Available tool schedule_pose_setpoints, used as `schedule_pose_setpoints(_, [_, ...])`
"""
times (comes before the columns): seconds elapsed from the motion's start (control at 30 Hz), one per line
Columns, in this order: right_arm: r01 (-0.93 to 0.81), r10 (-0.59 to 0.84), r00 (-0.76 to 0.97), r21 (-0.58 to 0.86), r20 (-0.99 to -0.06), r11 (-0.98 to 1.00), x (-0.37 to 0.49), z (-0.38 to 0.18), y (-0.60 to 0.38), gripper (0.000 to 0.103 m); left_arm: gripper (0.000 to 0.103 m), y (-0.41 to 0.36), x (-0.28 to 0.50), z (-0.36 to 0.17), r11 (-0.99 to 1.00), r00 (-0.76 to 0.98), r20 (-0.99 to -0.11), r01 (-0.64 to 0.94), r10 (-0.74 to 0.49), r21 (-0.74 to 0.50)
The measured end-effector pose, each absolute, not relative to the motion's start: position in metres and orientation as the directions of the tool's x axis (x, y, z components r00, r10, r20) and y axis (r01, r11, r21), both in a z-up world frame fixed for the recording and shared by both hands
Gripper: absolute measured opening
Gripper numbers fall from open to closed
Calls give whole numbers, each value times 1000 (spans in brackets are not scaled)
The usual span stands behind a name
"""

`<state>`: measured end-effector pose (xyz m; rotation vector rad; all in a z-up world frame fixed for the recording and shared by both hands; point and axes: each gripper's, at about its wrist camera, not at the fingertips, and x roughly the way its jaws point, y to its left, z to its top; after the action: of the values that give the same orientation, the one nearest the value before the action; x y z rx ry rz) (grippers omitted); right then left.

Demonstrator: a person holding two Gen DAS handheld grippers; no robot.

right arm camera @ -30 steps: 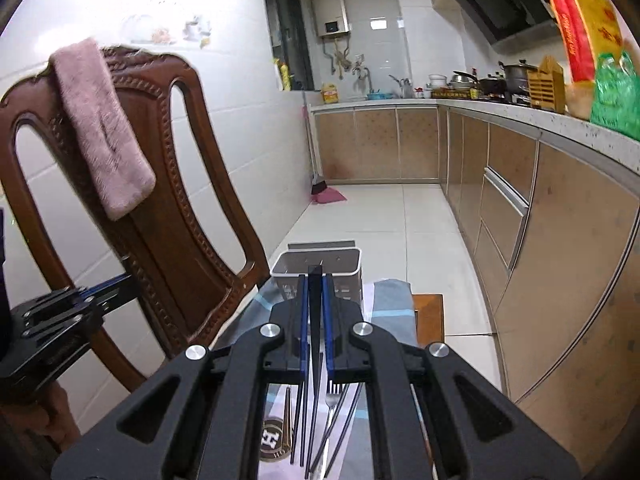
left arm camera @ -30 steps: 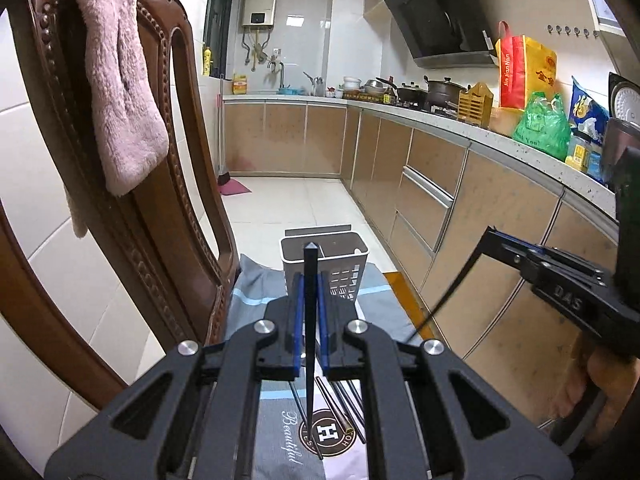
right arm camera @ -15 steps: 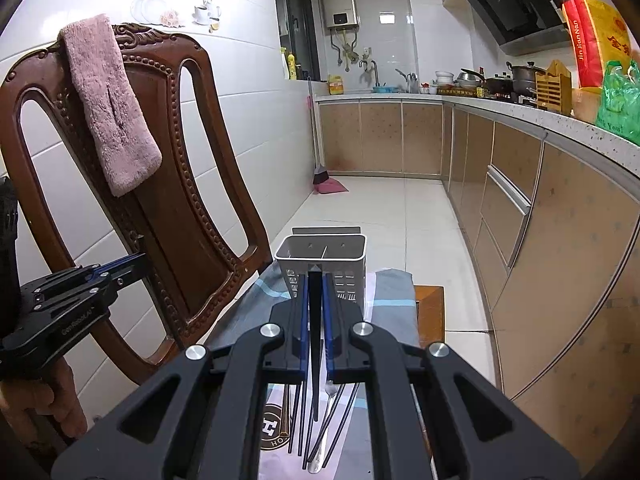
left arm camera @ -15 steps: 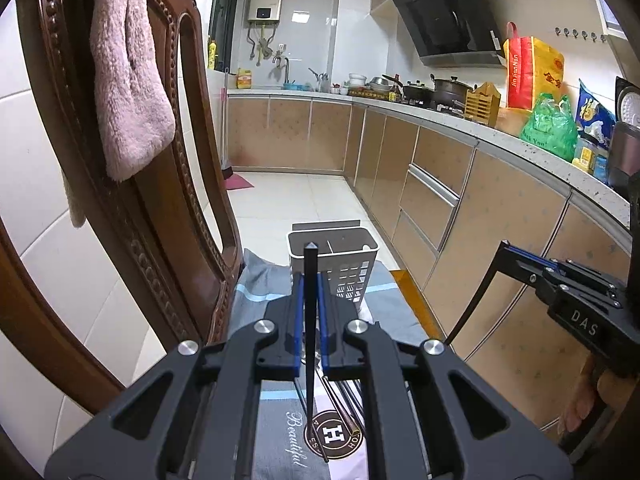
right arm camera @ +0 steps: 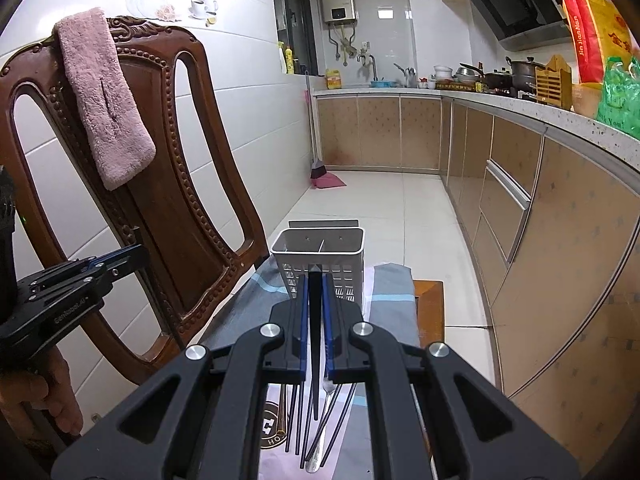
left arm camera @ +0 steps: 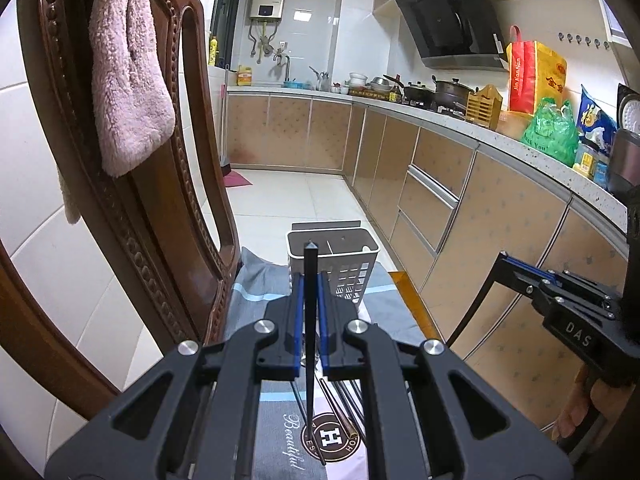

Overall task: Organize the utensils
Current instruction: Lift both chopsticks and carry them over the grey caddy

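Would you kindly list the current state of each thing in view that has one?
left gripper: shut on a black chopstick.
right gripper: shut on another black chopstick.
white caddy: upright, looks empty.
loose utensils: lying on the cloth.
pink towel: draped over the chair.

View: we see both cameras sit higher over the cloth (left arm camera: 256, 284) than before.
Holder: white utensil holder (right arm camera: 320, 258) shows more of its open top.
Chair: chair (right arm camera: 176, 184) back fuller in right view.
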<state>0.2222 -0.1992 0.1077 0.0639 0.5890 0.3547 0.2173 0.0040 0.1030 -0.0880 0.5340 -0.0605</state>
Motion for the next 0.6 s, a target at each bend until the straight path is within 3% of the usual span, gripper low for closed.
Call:
schedule_pose_setpoints(0.3, [-312,366,772,192,-519,931,219,121,-198,7,7,21,219,103,992,859,-506,21,-80,-121])
schedule_pose_setpoints(0.6, [-279,301,825,119,-478,953,270,178,-182,7,7,33,218,103,989,857,-506,31,-100,-144])
